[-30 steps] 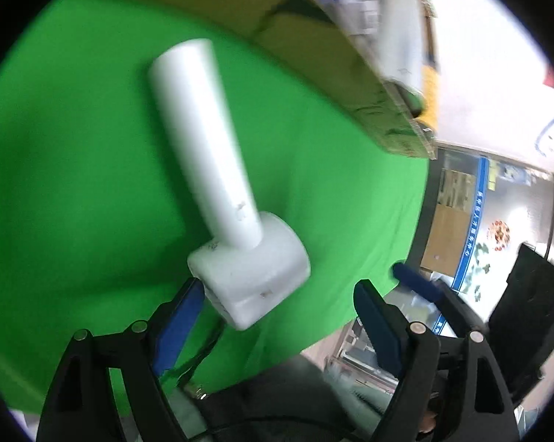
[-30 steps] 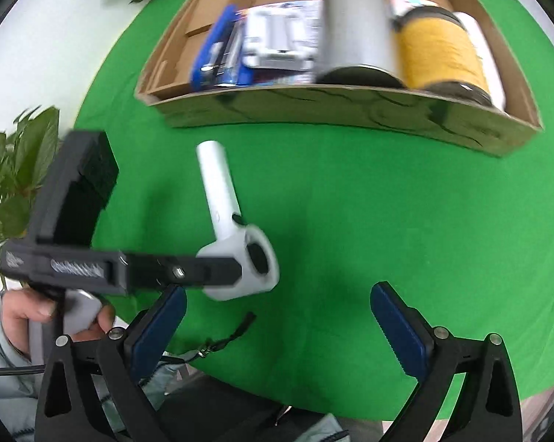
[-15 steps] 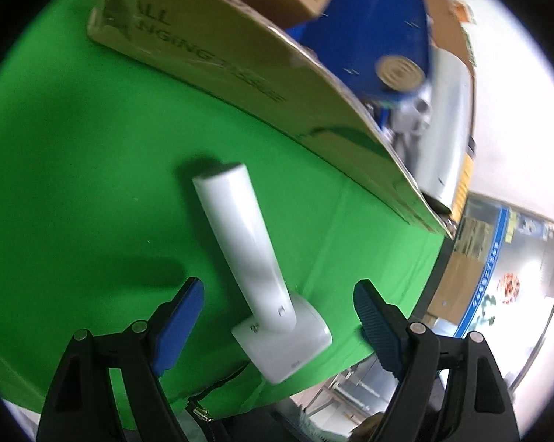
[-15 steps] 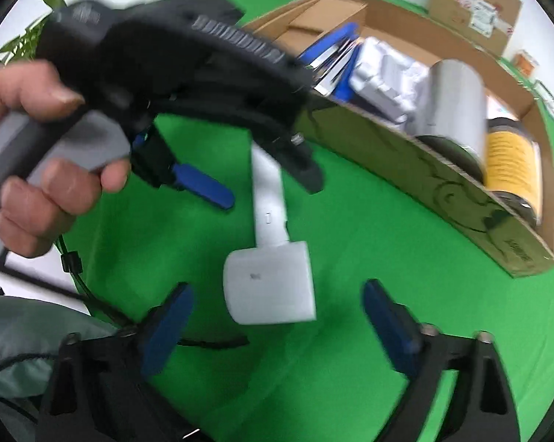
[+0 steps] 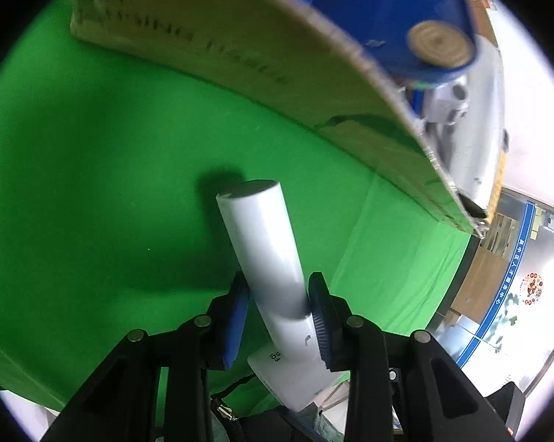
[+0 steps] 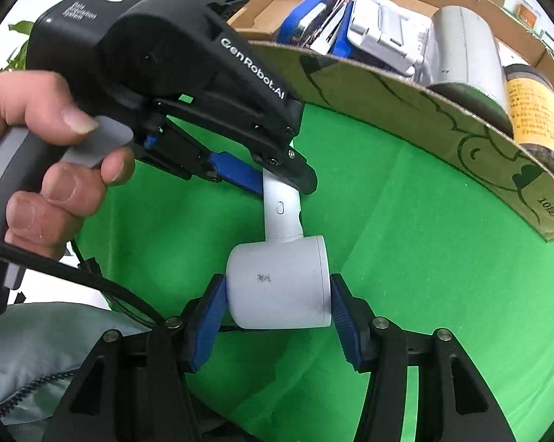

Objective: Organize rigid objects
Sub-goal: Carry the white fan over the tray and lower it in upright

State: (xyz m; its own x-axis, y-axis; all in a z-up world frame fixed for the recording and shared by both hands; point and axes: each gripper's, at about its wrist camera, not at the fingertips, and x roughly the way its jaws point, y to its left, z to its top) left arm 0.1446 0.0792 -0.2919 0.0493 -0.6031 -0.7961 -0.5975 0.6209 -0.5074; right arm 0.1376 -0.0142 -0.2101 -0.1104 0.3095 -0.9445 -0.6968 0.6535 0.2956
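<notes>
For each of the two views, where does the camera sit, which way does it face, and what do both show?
Left wrist: rides the left gripper, looking down its fingers at the white hair dryer's handle on green cloth.
Right wrist: rides the right gripper, facing the dryer's head and the cardboard box; a hand and sleeve show.
Shared: dryer, cloth, box.

We're looking at a smooth, glossy white plastic handheld device [image 6: 278, 287] lying on a matt green cloth [image 6: 406, 221], ribbed blue rubbery pads [image 5: 319, 326] on matt black plastic fingers against it, beside a raw corrugated cardboard box [image 6: 406, 107] holding a dull brushed-metal cylinder [image 6: 464, 51].
</notes>
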